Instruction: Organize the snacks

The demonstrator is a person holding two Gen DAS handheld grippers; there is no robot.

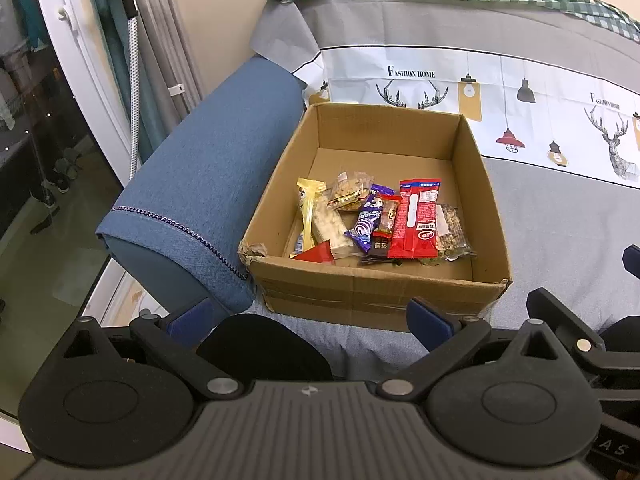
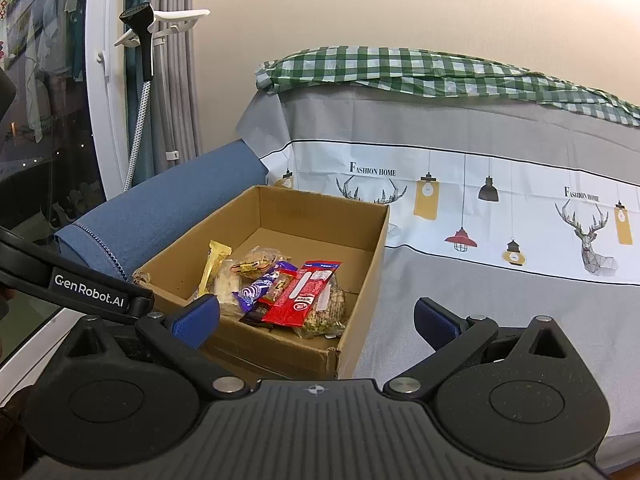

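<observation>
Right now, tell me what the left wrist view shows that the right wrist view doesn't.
Only the left wrist view shows the red triangular packet at the cardboard box's near wall. Only the right wrist view shows the other gripper's arm marked GenRobot.AI and the white hanger by the curtain. Both show the box of snacks, the red wrapper, the blue armrest, and open, empty jaws.
</observation>
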